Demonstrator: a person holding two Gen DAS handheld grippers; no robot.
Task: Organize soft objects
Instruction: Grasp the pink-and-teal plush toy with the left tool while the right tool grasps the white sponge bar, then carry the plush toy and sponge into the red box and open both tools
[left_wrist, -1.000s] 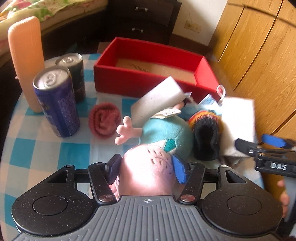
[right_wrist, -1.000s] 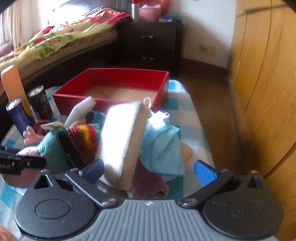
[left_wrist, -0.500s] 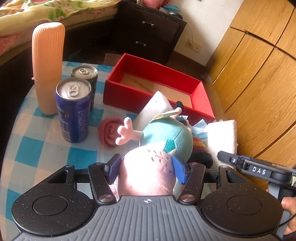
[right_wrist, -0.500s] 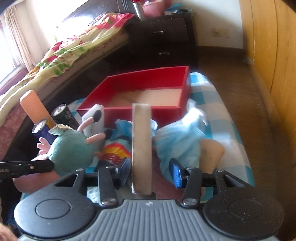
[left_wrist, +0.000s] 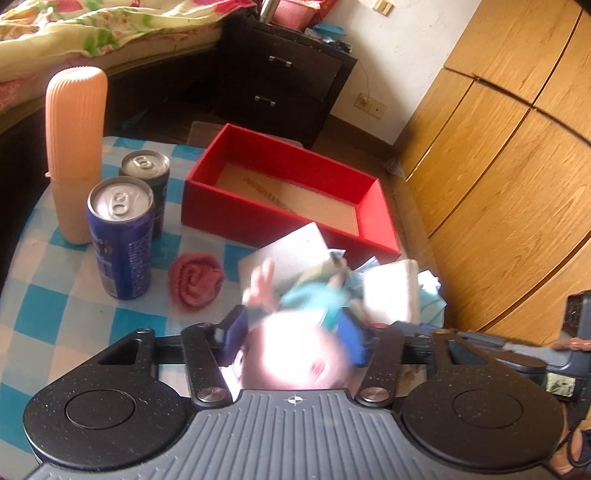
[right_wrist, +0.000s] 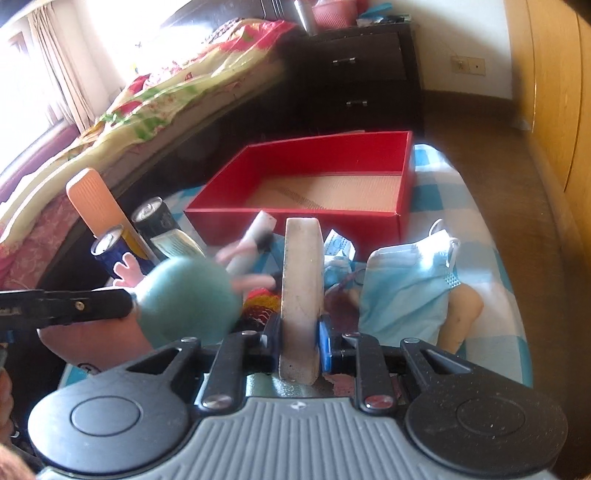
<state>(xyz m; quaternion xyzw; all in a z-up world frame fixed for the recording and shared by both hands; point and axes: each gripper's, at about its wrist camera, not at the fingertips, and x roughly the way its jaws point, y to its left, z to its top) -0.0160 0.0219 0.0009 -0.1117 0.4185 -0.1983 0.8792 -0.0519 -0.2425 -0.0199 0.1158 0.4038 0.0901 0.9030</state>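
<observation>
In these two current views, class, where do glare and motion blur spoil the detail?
Left wrist view: the plush toy in the left gripper is overexposed and smeared. Right wrist view: the window is blown out; the toy's limbs blur, the sponge stays sharp.

Box (left_wrist: 236, 218) behind plush (left_wrist: 314, 295) & sponge (right_wrist: 300, 280); cans (left_wrist: 120, 236) left of box, masks (right_wrist: 406, 284) right of sponge.

1. Both views are lit by strong daylight; in the right wrist view the window (right_wrist: 74, 55) is blown out to white.
2. The plush toy (left_wrist: 295, 332) is smeared by motion blur, and its pink head is overexposed.
3. Straight lines of the wardrobe (left_wrist: 517, 147) are bent by fisheye distortion.
4. Frame corners are darkened by vignetting.
</observation>
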